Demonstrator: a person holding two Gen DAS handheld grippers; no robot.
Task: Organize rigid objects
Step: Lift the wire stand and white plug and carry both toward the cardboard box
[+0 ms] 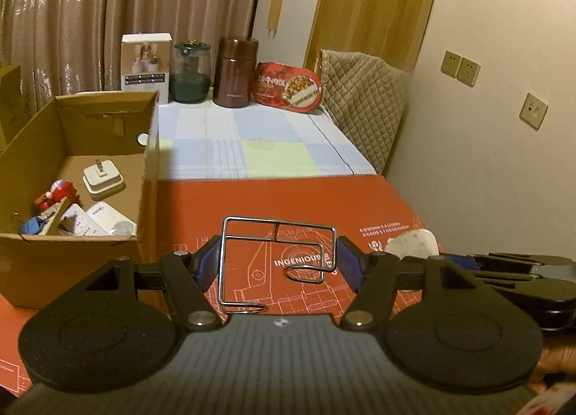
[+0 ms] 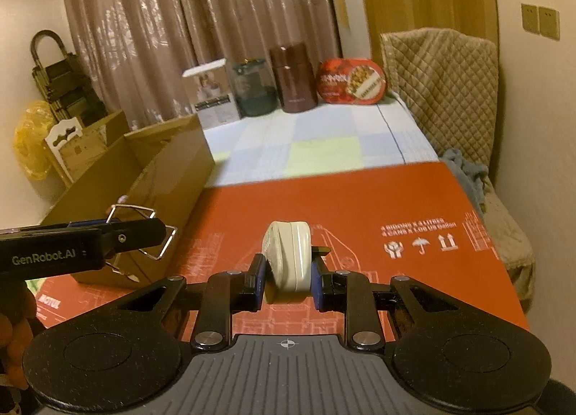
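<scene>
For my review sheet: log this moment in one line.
left tongs: holding wire rack | right tongs: holding white adapter | cardboard box: part-filled

Your left wrist view looks forward and downward along its fingers (image 1: 212,264), close over the red board (image 1: 252,199), with the cardboard box (image 1: 72,256) near on its left. Your right wrist view sits just beside it to the right, facing the same way. Both share the red board, the box, the checked cloth (image 2: 316,148) and the row of containers (image 2: 291,80) before the curtain (image 2: 180,19)
</scene>
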